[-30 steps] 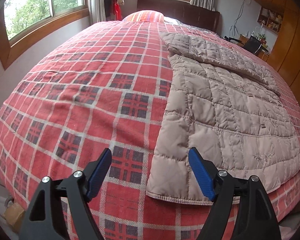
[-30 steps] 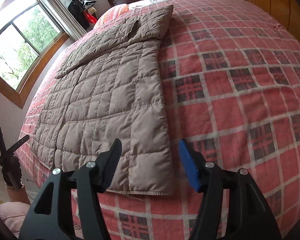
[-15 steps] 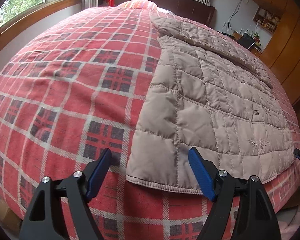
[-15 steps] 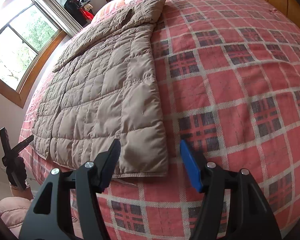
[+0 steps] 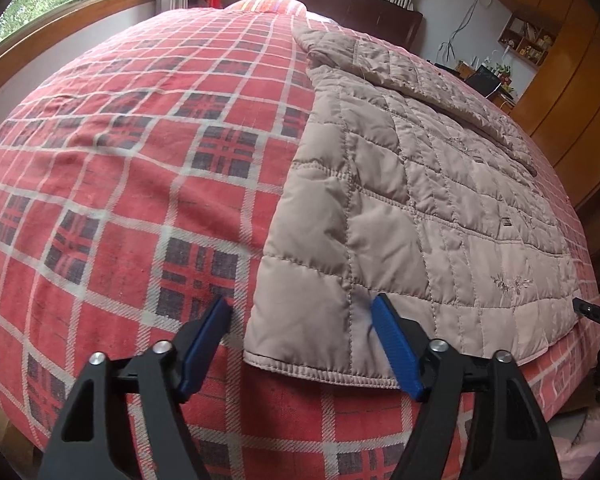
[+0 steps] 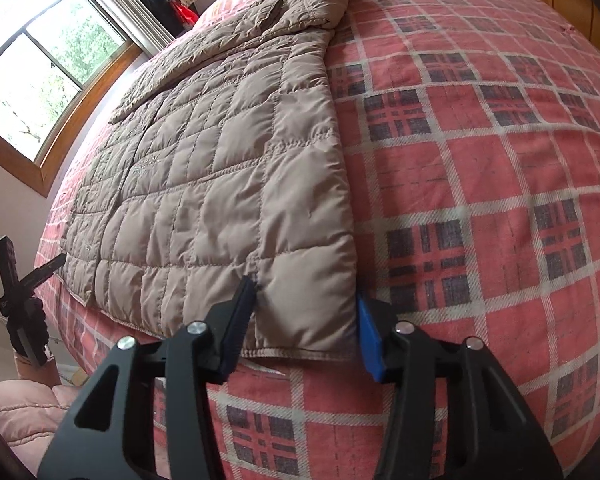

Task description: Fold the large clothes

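You hold two grippers, left [image 5: 302,316] and right [image 6: 306,300], both spread wide around one quilted coat's [image 5: 412,208] corners on one plaid bed [image 5: 140,168] by the window [image 6: 40,68].

Home bedroom — plaid-covered bed [image 5: 148,184], wooden wardrobe [image 5: 572,80]

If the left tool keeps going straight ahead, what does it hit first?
Most likely the near hem corner of the quilted jacket, which already sits between the open left tool fingers, on the plaid bedspread.
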